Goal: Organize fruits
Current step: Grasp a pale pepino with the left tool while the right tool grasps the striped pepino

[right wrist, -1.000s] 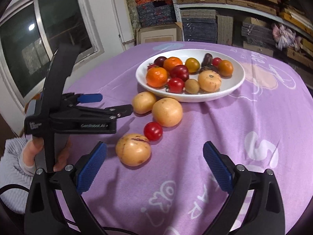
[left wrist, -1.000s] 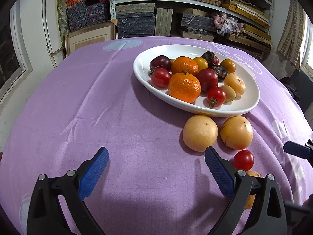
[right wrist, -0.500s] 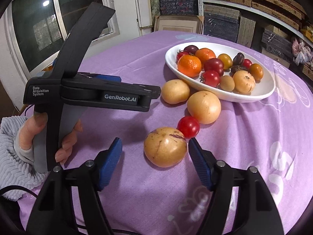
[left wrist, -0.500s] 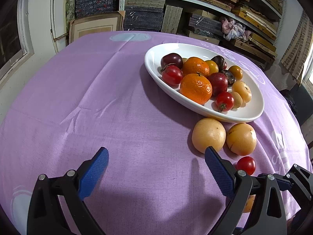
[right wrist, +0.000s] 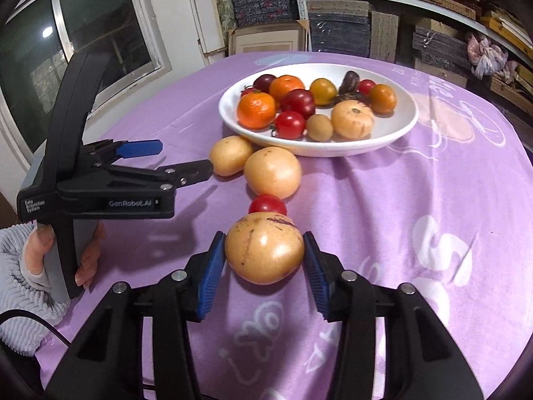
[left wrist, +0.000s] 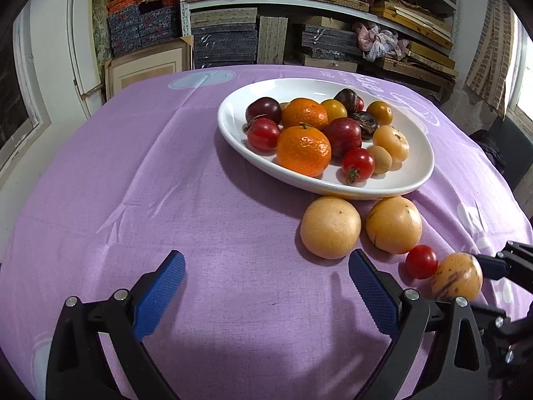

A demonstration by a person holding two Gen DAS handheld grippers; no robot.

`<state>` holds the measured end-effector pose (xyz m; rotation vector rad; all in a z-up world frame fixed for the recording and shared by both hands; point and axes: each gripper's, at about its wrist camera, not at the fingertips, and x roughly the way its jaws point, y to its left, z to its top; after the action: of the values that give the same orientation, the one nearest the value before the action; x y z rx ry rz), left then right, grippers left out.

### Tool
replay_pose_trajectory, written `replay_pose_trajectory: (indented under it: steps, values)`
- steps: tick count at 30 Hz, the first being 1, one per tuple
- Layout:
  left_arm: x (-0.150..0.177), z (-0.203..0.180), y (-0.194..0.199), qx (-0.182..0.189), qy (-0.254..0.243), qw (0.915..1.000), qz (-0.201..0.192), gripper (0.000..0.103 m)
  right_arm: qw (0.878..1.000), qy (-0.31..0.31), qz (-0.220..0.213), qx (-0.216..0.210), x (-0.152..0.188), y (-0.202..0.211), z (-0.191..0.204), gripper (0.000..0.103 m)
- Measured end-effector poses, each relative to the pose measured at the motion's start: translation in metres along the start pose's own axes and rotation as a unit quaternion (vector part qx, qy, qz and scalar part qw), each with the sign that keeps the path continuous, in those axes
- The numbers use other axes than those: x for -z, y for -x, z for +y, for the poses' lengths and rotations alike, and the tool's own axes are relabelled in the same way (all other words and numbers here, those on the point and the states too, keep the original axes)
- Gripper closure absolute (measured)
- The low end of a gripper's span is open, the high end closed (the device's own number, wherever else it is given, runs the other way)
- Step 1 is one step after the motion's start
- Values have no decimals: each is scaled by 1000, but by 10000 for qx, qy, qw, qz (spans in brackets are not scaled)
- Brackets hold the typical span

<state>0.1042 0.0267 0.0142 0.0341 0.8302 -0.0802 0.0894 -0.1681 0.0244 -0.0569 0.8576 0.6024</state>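
A white oval plate (left wrist: pixel 419 180) (right wrist: pixel 399 126) holds several tomatoes, mandarins and small fruits. On the purple cloth in front of it lie two yellow round fruits (left wrist: pixel 330 227) (left wrist: pixel 393 224), a cherry tomato (left wrist: pixel 421 261) (right wrist: pixel 267 204) and a yellow streaked fruit (left wrist: pixel 457 276). My right gripper (right wrist: pixel 264 260) is shut on the yellow streaked fruit (right wrist: pixel 264 252), both blue pads touching its sides. My left gripper (left wrist: pixel 266 286) is open and empty over bare cloth, left of the loose fruits; it also shows in the right wrist view (right wrist: pixel 166 158).
Shelves with stacked boxes (left wrist: pixel 233 33) stand behind the table. A window (right wrist: pixel 83 50) is at the left. The purple cloth (left wrist: pixel 133 183) covers the whole round table.
My right gripper moved forward and closed its pads onto the yellow streaked fruit. My left gripper shifted slightly and stayed open.
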Motion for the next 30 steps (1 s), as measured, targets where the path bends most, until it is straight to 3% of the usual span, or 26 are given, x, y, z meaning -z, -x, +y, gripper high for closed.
replay_pose_trajectory:
  steps: [3,9,21,27,30]
  values:
    - [-6,-6,-3,-29,-67,9999,-80,4,9998,-188,-40,-18,0,4,-12,57]
    - [-16,-7,-22,122,-22,9996,237,4,9996,-283,-24,-20,1,3,-18,57]
    - [-11,5,-19,-290,-38,9993,239,3,9992,-383,-117,40,0,10,-25,57]
    - [-15,-5,-24,113,-95,9994,317,3,9991,-399,-119,17,-1,11,-26,57]
    - [-19,-10,-31,99,-168,9991,378,6,9991,-416,-119,10,-2,11,-26,57]
